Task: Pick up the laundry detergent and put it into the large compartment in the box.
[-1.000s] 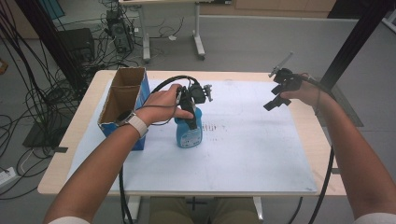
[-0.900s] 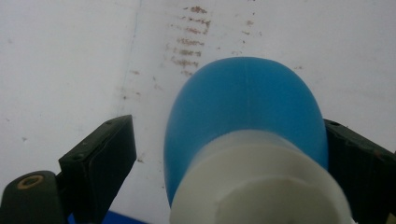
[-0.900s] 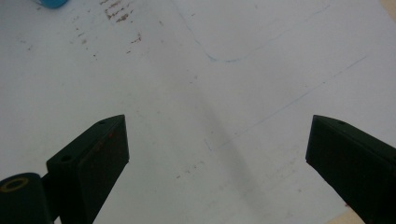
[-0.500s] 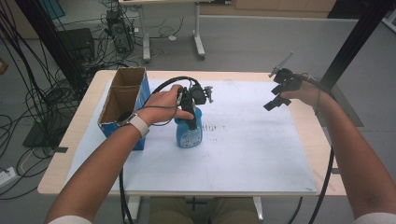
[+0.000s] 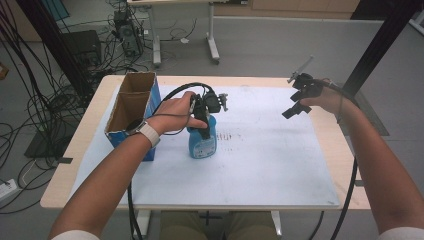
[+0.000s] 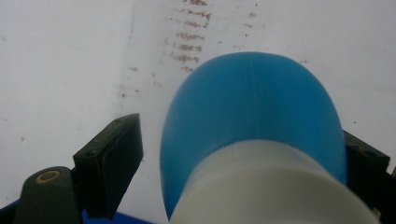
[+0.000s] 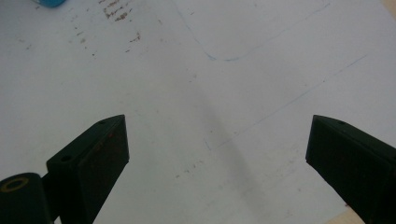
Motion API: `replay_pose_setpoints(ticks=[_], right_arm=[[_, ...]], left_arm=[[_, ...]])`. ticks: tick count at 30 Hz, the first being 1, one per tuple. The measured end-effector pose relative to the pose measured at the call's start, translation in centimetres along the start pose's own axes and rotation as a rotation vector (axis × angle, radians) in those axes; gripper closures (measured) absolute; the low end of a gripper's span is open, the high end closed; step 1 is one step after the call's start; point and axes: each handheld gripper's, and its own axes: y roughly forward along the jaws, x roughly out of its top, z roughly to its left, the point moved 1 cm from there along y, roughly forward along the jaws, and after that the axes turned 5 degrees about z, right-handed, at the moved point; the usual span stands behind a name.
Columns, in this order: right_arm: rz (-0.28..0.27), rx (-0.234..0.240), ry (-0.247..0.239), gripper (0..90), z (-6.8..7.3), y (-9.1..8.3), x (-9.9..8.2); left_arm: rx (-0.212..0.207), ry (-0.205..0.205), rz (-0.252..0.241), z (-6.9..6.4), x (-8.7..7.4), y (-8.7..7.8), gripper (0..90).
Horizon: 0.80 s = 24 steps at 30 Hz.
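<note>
A blue bottle [image 5: 202, 144] with a white neck stands upright on the white sheet [image 5: 260, 170], left of the middle. My left gripper [image 5: 204, 119] comes down over its top. In the left gripper view the bottle [image 6: 252, 107] sits between the jaws of the left gripper [image 6: 243, 133]. The jaws have just been closing, and a gap still shows between the left pad [image 6: 116, 154] and the bottle. My right gripper [image 5: 296, 102] hangs above the sheet's far right part. Its jaws [image 7: 219, 121] stand wide apart with nothing between them.
An open cardboard box with blue sides [image 5: 131, 107] stands at the table's left, close to my left forearm. Cables trail from both grippers. Beyond the table's far edge are a floor with cables and another desk's legs [image 5: 212, 45].
</note>
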Motion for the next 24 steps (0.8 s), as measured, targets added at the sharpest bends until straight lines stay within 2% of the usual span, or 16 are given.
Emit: replay_pose_setpoints(ticks=[12,16,17,24], right_arm=[[0.001,0.001,0.002,6.1,-0.03,0.04,-0.09],[0.002,0.001,0.003,6.1,-0.08,0.1,-0.17],[0.004,0.0,0.006,6.1,-0.08,0.08,-0.16],[0.001,0.002,0.002,6.1,-0.05,0.12,-0.07]], left_arm=[[-0.014,0.007,-0.003,-0.07,0.09,0.08,25.7],[-0.036,0.008,-0.008,-0.04,0.04,0.03,28.7],[-0.05,0.017,-0.005,-0.09,0.06,-0.02,34.1],[-0.066,0.021,-0.005,-0.14,0.07,-0.02,38.4]])
